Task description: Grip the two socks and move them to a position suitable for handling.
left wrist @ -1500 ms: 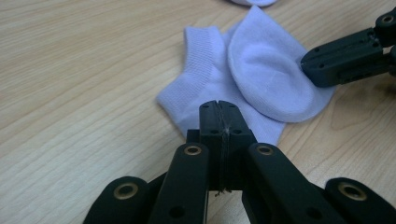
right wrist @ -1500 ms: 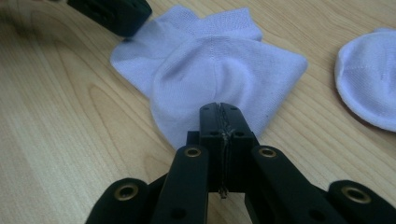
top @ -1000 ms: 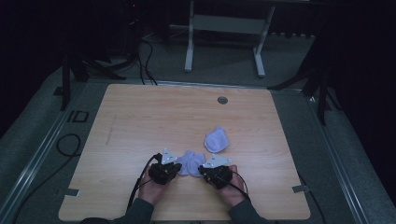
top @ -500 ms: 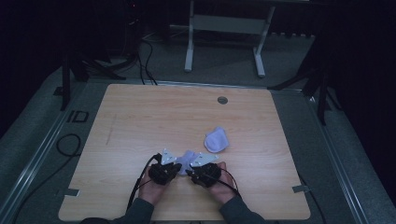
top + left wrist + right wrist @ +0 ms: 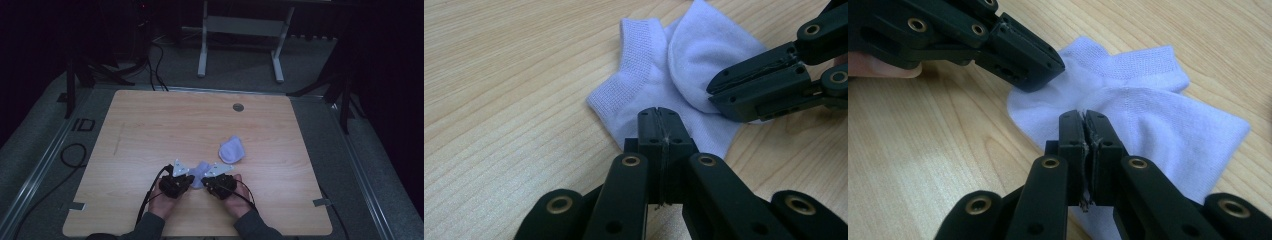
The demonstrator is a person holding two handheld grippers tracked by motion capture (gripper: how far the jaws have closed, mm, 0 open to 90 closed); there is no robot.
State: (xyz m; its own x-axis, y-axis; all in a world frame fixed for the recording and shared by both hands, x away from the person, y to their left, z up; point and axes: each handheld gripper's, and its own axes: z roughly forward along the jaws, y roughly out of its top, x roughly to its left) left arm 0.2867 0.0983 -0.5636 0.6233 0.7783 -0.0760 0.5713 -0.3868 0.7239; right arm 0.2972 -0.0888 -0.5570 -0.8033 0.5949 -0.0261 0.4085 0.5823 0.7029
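Both grippers meet on the flat sock (image 5: 200, 172) at the near edge of the table (image 5: 150, 130). The left gripper (image 5: 659, 117) has its jaws pressed together on the sock's edge. The right gripper (image 5: 1084, 122) has just been closing, and its jaws are now together on the fabric too. A second sock (image 5: 231, 149) lies balled up just beyond. To fold well, I think both grips must stay firm and move together, so no wrinkle forms. I can read no writing or brand.
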